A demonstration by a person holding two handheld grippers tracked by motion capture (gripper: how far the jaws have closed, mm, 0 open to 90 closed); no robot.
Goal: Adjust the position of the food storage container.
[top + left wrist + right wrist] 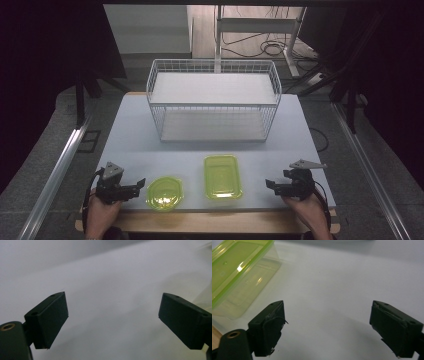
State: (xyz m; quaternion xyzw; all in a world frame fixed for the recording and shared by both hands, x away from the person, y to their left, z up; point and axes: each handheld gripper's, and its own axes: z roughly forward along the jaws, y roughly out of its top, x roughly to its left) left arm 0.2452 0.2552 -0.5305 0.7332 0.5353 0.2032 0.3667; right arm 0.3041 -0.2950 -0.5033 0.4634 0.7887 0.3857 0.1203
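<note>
Desk (135, 145), pale grey, seen from above; a white wire rack (213, 100) with two shelves stands at its far middle. Near the front edge lie two yellow-green containers: a round tub (164, 192) at left of centre and a rectangular box (222, 176) just right of it, the two near each other but apart. Left tongs (141, 184), held in the left hand (103, 212) at the front left corner, point toward the round tub and stand just beside it, not touching; in the left gripper view the tongs (112, 320) are released, jaws spread wide over bare desk, nothing between them. Right tongs (270, 185), held in the right hand (306, 207) at the front right, point toward the box and sit well apart from it; in the right gripper view these tongs (327, 325) are likewise released and hold nothing; the box (239, 275), clear-walled with a green lid, lies at upper left, beyond the jaws.
</note>
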